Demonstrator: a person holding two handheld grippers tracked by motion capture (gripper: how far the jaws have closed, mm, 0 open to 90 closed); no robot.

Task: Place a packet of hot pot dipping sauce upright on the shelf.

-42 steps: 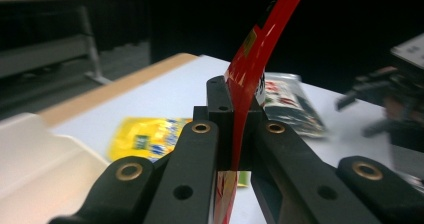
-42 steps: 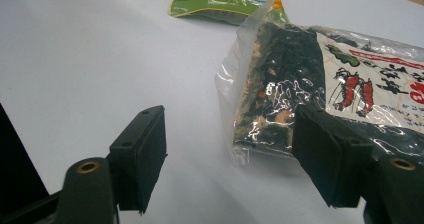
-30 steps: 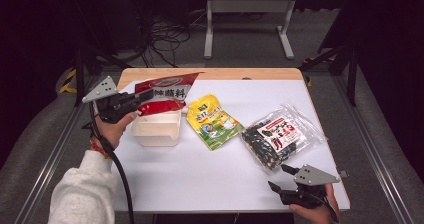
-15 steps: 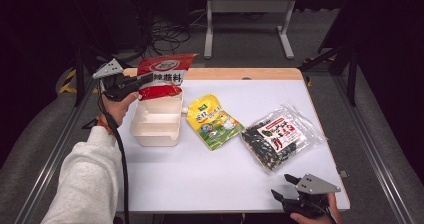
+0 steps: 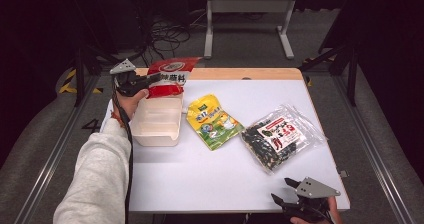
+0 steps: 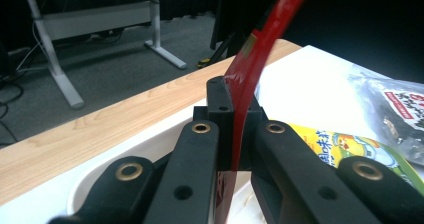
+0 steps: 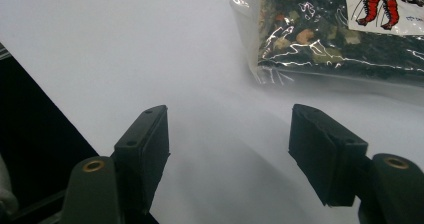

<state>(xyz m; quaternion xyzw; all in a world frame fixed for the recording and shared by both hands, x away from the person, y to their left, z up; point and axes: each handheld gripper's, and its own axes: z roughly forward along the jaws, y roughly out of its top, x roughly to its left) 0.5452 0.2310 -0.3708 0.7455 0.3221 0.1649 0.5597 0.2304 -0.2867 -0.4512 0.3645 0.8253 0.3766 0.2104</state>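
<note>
My left jaws pinch the red sauce packet (image 5: 167,77); my right jaws stand wide and empty.
Upper left of the high view, my left gripper (image 5: 148,80) holds it over the white plastic container (image 5: 156,121), apparently to drop it in; my right gripper (image 5: 281,191) waits at lower right.

Left tool (image 5: 150,79) clamped shut, forearm stretched forward, right tool (image 5: 282,193) jaws apart, low at near edge

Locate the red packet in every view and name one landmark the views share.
High view: red packet upper left, clamped in the left gripper above the white tub.
Left gripper view: centre, rising between shut jaws.
Right gripper view: absent.
Shared landmark: dark seaweed bag.
</note>
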